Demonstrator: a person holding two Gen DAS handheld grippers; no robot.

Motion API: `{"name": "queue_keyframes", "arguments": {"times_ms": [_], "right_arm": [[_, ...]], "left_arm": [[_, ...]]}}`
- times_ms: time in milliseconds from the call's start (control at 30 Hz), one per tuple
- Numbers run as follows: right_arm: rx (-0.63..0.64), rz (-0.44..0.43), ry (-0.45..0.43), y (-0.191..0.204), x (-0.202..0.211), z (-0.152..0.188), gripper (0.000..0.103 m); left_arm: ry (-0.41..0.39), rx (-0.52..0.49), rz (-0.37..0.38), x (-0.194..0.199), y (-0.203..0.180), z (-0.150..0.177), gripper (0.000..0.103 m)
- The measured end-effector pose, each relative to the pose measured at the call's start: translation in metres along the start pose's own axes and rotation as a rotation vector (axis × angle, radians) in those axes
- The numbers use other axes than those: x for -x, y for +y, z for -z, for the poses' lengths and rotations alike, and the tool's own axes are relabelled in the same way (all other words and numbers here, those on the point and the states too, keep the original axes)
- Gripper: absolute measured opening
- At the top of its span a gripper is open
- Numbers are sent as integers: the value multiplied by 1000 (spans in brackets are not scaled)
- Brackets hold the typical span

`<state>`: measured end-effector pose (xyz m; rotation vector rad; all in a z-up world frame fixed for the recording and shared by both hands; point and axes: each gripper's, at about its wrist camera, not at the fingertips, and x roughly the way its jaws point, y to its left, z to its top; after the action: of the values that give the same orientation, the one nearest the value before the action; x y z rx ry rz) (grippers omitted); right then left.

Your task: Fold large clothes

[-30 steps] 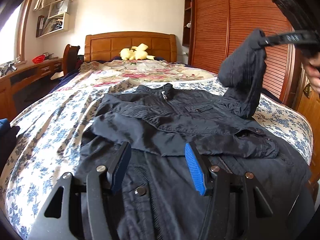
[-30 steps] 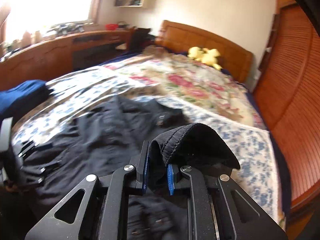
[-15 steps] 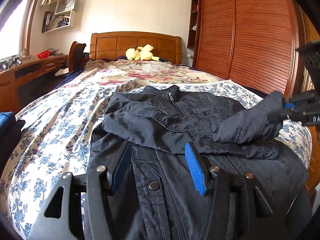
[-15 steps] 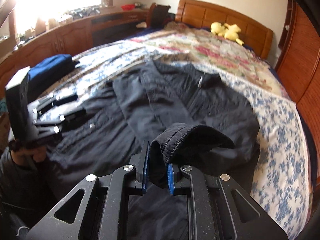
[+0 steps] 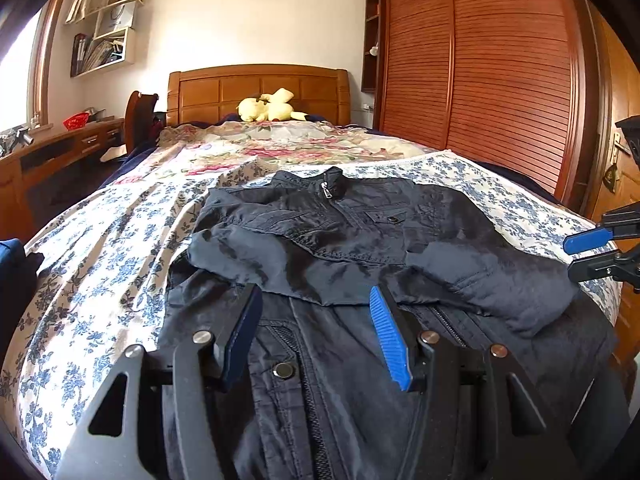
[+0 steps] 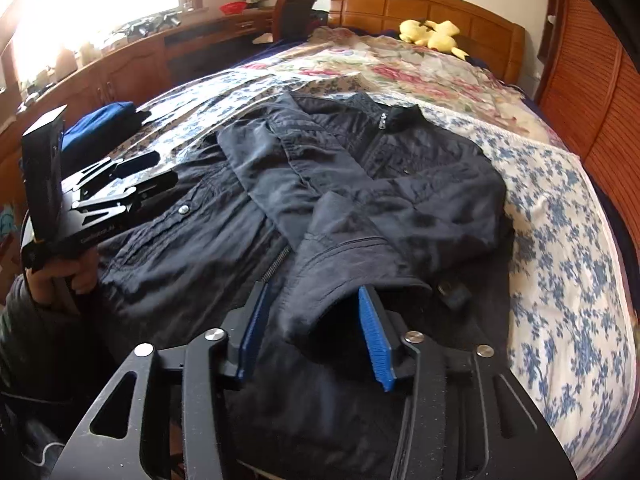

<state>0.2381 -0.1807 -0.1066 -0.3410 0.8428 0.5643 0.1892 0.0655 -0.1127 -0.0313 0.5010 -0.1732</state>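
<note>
1. Left wrist view showed the dark jacket [image 5: 320, 240] lying front-up on the bed [image 5: 100, 240], its collar toward the headboard at 12 o'clock and its hem toward the camera at 6 o'clock.
2. At the left of this view, one sleeve [image 5: 248, 256] was already folded across the chest, so I judge that this step was done.
3. The left gripper [image 5: 316, 336] hovered low over the hem with its jaws apart; nothing was between them and the pads did not touch the cloth.
4. At 3 o'clock, the second sleeve [image 5: 500, 280] lay across the lower chest, over the first one, with its cuff near the right gripper [image 5: 592, 252] at the edge of the picture.
5. Right wrist view showed the cuff [image 6: 320, 296] between the blue pads [image 6: 374, 344] of the right gripper [image 6: 316, 336], whose jaws were opening; the cloth looked loose, not pressed, so I judge the sleeve was being released.
6. At 9 o'clock in that view, a hand [image 6: 60, 276] held the left gripper [image 6: 132, 184] above the jacket's side.
7. Both sleeves seemed to be folded in. What was left, as far as I can judge, was to bring the hem up toward the collar and to smooth the bundle.
8. The yellow plush toy [image 6: 432, 36] stayed well apart, at the headboard.
</note>
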Motion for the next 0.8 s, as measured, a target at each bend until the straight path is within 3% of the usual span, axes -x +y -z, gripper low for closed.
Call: {"name": "queue_keyframes", "arguments": {"times_ms": [400,633,800], "right_arm": [[-100,45,-20,-48,-4,24,50],[-177,9,-27,-75,-39,19,50],[-264,-57,31,-87,-73,24,50]], "left_arm": [[13,-49,31,-4,-35,-8,55],[25,-68,39,-6,-49,-11,55],[35,-78,35,-10,-53,-12,55]]}}
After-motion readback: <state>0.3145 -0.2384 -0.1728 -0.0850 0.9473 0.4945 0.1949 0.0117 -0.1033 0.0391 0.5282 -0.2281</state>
